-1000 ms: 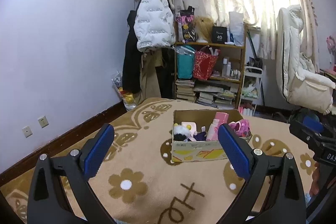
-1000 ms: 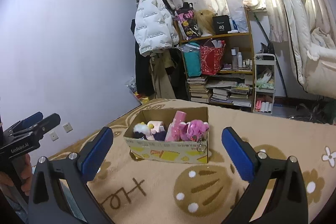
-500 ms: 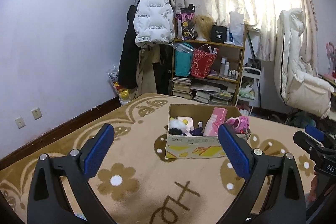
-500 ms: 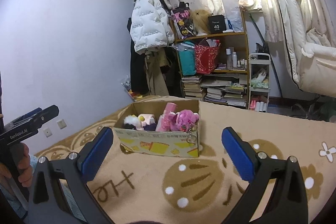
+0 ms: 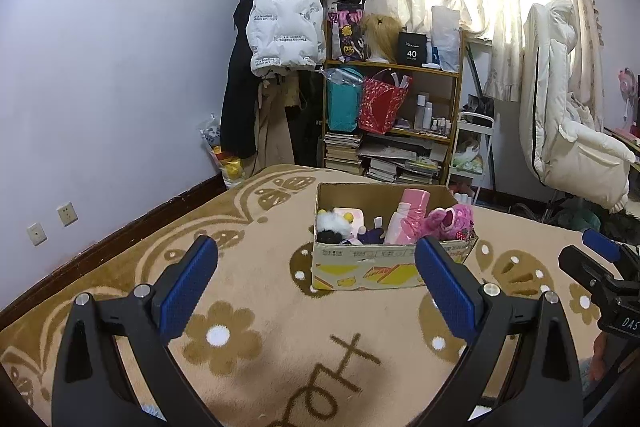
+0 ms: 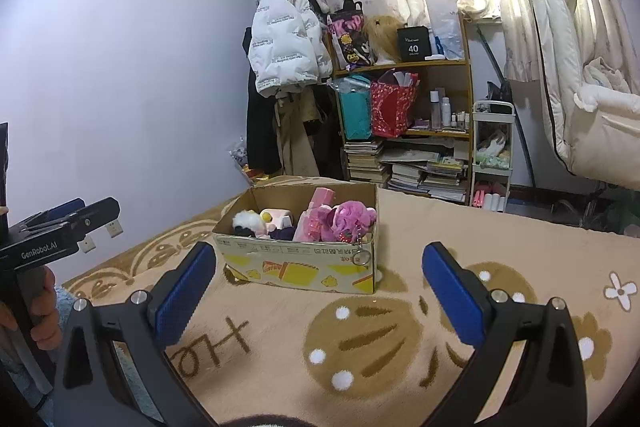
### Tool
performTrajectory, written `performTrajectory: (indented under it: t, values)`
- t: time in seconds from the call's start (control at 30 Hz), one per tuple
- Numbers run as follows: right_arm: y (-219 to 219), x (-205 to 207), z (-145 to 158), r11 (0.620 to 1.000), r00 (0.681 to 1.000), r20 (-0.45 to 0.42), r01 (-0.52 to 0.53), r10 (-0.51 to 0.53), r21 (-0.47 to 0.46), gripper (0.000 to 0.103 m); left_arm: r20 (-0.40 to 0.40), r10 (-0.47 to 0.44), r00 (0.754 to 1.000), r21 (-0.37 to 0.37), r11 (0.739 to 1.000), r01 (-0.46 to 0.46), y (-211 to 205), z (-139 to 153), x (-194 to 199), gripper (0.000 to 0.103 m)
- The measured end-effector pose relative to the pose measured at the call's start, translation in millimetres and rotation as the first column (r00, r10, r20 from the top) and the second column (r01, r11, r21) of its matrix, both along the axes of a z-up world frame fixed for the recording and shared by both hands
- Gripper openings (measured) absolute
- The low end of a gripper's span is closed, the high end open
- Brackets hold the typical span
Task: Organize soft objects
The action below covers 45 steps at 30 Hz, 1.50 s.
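Both grippers up, box of soft toys ahead on the rug.

L cam: my left gripper (image 5: 316, 267) has fingers spread wide, holding nothing. Box (image 5: 384, 263) sits on the rug (image 5: 248, 259), toys (image 5: 450, 223) inside. R cam: my right gripper (image 6: 319, 273) is spread wide too, empty. Box (image 6: 300, 259) is a bit left of middle, pink toy (image 6: 348, 219) in it.

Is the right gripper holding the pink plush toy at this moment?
No, the right gripper has its jaws wide apart and empty, while the pink plush toy lies in the cardboard box.
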State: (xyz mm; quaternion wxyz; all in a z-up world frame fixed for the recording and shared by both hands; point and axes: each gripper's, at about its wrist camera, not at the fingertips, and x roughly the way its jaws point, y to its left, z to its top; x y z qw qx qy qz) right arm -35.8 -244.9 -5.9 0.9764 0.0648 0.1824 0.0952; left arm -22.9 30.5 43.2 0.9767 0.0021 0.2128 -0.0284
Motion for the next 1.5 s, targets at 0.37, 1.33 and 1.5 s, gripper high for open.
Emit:
performTrajectory:
  t: [0.37,1.33,1.5]
  values:
    - [-1.8,2.9,-1.4,1.000,1.000,-0.008,0.012,-0.012,0.008,0.103,-0.008,0.010,1.000,-0.001,1.000,-0.010,0.4,-0.3,-1.7,0.098]
    - [-3.3,3.4,-4.8,1.000,1.000,-0.018,0.022,-0.022,0.004,0.103,-0.060,0.004,0.998,0.015,1.000,-0.003,-5.0,-9.6,5.1,0.098]
    - [-2.7,2.1,-7.6,1.000,1.000,-0.016,0.027,-0.027,0.003,0.103,-0.061,0.003,0.998,0.017,1.000,-0.002,-5.0,-9.8,4.7,0.098]
